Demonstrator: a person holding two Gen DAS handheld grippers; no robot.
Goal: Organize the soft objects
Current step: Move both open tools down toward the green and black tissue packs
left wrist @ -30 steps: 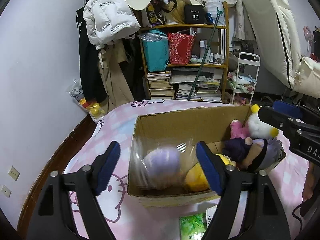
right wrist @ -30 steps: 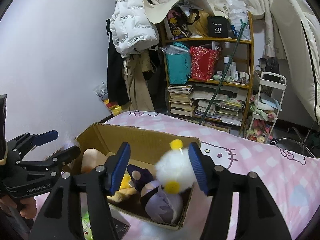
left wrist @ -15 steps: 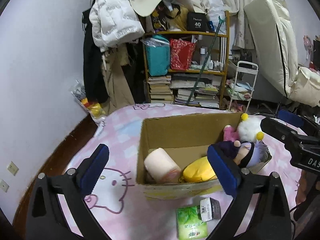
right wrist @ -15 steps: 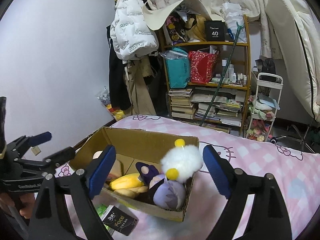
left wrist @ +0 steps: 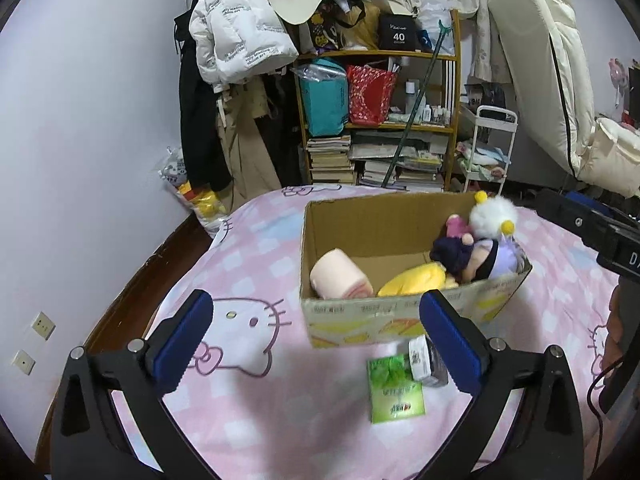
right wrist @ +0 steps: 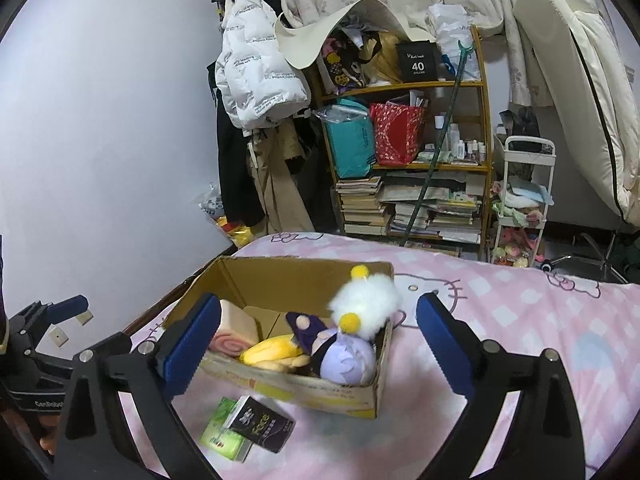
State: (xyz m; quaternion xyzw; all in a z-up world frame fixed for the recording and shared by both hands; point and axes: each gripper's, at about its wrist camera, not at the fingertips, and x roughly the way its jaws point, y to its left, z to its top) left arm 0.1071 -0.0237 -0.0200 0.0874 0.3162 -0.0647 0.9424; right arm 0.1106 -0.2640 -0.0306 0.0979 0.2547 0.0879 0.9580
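Note:
A cardboard box [left wrist: 400, 320] [right wrist: 304, 390] stands on the pink bed. In it lie a pink roll-cake plush [left wrist: 340, 276] [right wrist: 236, 328], a yellow plush [left wrist: 414, 280] [right wrist: 272, 350], a purple-haired doll [left wrist: 476, 254] [right wrist: 344, 356] and a white fluffy plush [left wrist: 492, 214] [right wrist: 366, 300]. My left gripper [left wrist: 316, 344] is open and empty, in front of the box. My right gripper [right wrist: 318, 344] is open and empty, above and in front of the box.
A green tissue pack [left wrist: 394, 390] [right wrist: 224, 432] and a black packet [right wrist: 260, 424] lie on the Hello Kitty bedspread [left wrist: 248, 320] before the box. A cluttered shelf [left wrist: 380, 120], hung coats [left wrist: 236, 40] and a white cart [left wrist: 488, 152] stand behind.
Both grippers opened wide and drew back and up from the box. The roll-cake plush left the left gripper and the white fluffy plush left the right; both now rest in the box.

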